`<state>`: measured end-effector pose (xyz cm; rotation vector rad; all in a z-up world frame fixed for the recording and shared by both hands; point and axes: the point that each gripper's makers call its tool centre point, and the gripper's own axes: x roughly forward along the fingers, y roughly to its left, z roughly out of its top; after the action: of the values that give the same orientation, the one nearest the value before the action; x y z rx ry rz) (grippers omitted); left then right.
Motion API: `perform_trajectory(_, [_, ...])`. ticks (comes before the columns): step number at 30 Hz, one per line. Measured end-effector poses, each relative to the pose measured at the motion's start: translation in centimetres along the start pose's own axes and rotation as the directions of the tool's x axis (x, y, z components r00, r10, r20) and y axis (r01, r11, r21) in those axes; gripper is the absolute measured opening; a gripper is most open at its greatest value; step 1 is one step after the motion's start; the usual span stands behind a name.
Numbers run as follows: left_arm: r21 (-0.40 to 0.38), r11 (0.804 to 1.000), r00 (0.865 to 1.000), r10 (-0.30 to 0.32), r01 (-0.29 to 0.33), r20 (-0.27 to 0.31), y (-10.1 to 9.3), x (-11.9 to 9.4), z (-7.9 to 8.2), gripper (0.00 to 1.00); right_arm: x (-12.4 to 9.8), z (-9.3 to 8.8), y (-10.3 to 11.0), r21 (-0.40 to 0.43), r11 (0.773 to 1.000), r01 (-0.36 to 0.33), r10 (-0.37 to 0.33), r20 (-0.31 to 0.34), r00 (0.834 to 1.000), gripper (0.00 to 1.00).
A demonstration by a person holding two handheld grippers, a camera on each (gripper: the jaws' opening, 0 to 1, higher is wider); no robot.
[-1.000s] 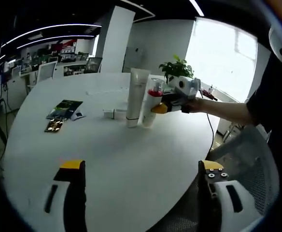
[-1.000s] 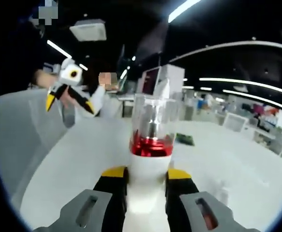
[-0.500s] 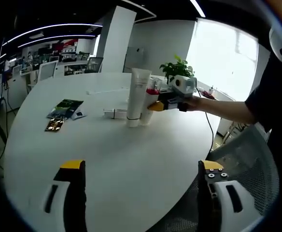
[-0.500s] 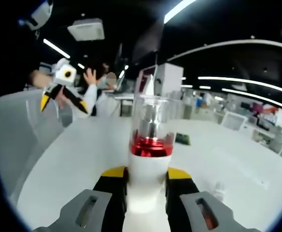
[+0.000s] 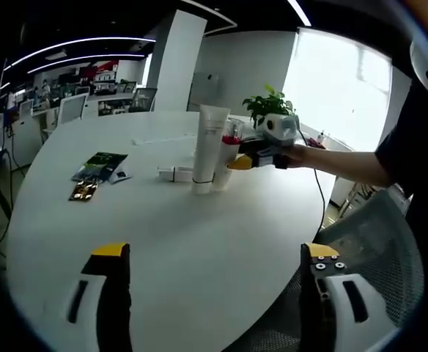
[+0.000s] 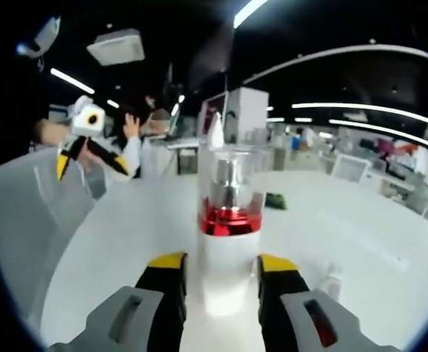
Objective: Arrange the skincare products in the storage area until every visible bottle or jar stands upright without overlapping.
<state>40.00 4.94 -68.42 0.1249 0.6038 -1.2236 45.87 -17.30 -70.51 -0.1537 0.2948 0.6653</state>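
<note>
A white pump bottle (image 6: pixel 227 253) with a red band and clear cap stands upright on the round white table (image 5: pixel 185 227). My right gripper (image 6: pixel 221 262) is open just a little, its jaws on either side of the bottle with a thin gap on the left. In the left gripper view that bottle (image 5: pixel 223 163) stands right beside a tall white tube (image 5: pixel 209 147), with the right gripper (image 5: pixel 245 161) at it. A small white item (image 5: pixel 174 173) lies flat left of the tube. My left gripper (image 5: pixel 215 253) is wide open over the near table edge, holding nothing.
Green and dark packets (image 5: pixel 99 164) lie on the table's left part. A potted plant (image 5: pixel 269 105) stands behind the bottles. A mesh chair (image 5: pixel 379 242) sits at the lower right. The left gripper (image 6: pixel 89 167) shows in a hand in the right gripper view.
The right gripper's jaws have parted slightly from the pump bottle, which now rests on the table beside the tube. The left gripper has stayed still.
</note>
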Motion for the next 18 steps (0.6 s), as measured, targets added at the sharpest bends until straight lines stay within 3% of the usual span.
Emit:
perform_trajectory(6, [0.004,1.000,1.000,0.005,-0.005,0.009,-0.4,-0.4,0.5,0.90,-1.0,0.0,0.1,0.030,0.999,0.033,-0.032,-0.043,0.999,0.36])
perform_trajectory(11, [0.010,1.000,1.000,0.008,-0.008,0.015,-0.7,-0.9,0.9,0.90,-1.4,1.1,0.8,0.074,0.994,0.084,-0.082,-0.032,0.996,0.42])
perform_trajectory(14, [0.016,1.000,1.000,0.015,-0.015,0.018,-0.8,-1.4,1.3,0.90,-1.5,0.8,1.3,0.098,0.989,0.110,-0.104,-0.069,0.992,0.46])
perform_trajectory(18, [0.016,0.999,1.000,0.029,-0.029,0.012,-0.8,-2.0,1.7,0.88,-2.1,0.8,1.9,0.183,0.969,0.167,-0.149,-0.107,0.983,0.52])
